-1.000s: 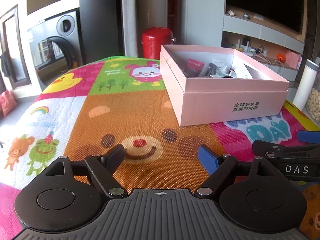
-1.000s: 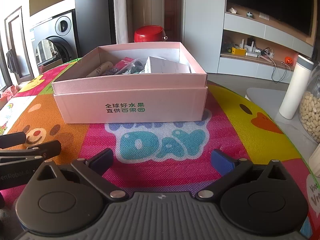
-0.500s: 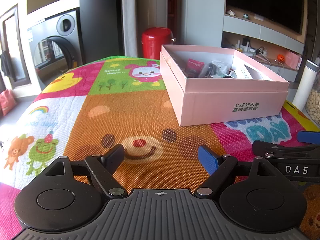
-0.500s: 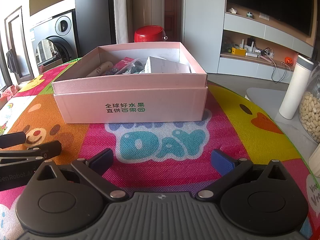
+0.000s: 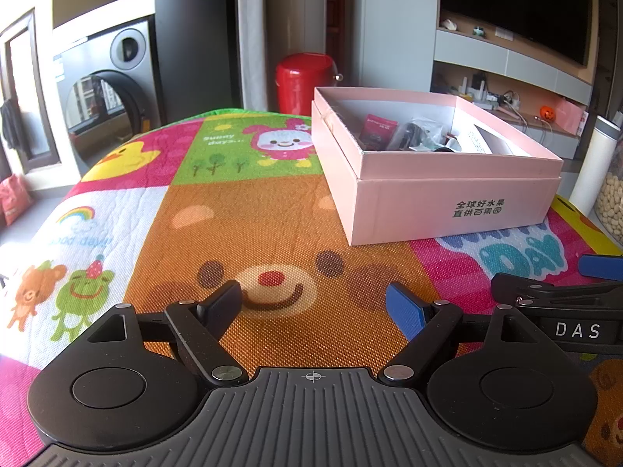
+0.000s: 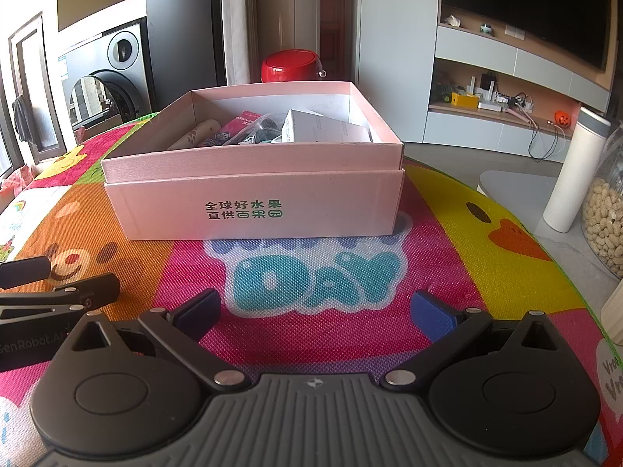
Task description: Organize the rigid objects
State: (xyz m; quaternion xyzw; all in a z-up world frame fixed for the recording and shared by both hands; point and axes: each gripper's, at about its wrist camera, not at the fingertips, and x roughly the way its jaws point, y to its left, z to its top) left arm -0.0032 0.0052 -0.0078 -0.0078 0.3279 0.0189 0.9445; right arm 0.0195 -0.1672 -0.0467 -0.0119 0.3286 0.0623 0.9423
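Observation:
A pink cardboard box with green print stands on the colourful cartoon mat; it also shows in the left wrist view. Inside lie several objects: a white carton, a pink packet, a beige tube and clear-bagged items. My left gripper is open and empty, low over the mat, to the near left of the box. My right gripper is open and empty, in front of the box. Each gripper shows at the other view's edge.
A white cylinder and a glass jar of peanuts stand off the mat at the right. A red bin stands behind the box. A washing machine is at the far left.

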